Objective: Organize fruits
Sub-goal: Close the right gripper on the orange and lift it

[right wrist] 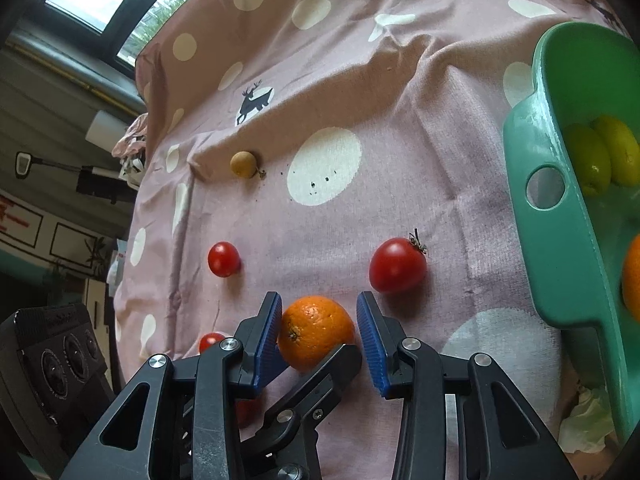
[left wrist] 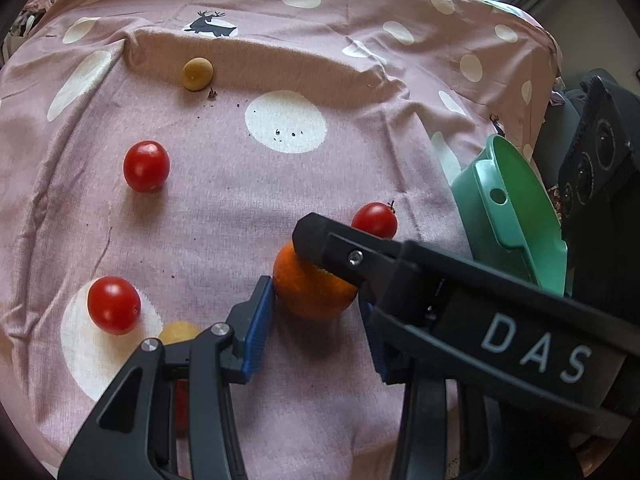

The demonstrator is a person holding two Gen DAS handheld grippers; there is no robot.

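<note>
A small orange lies on the pink dotted cloth. My left gripper is shut on it, its left blue pad against the peel; its right pad is partly hidden. A black finger of the right gripper lies across the orange's top. In the right wrist view my right gripper has both blue pads on the orange's sides, with a left-gripper finger just below it. A green basket at the right holds two yellow-green fruits and another orange.
Red tomatoes lie loose on the cloth: one beside the orange, two to the left. A brownish round fruit sits farther back. A yellow fruit peeks from behind my left finger. Crumpled tissue lies below the basket.
</note>
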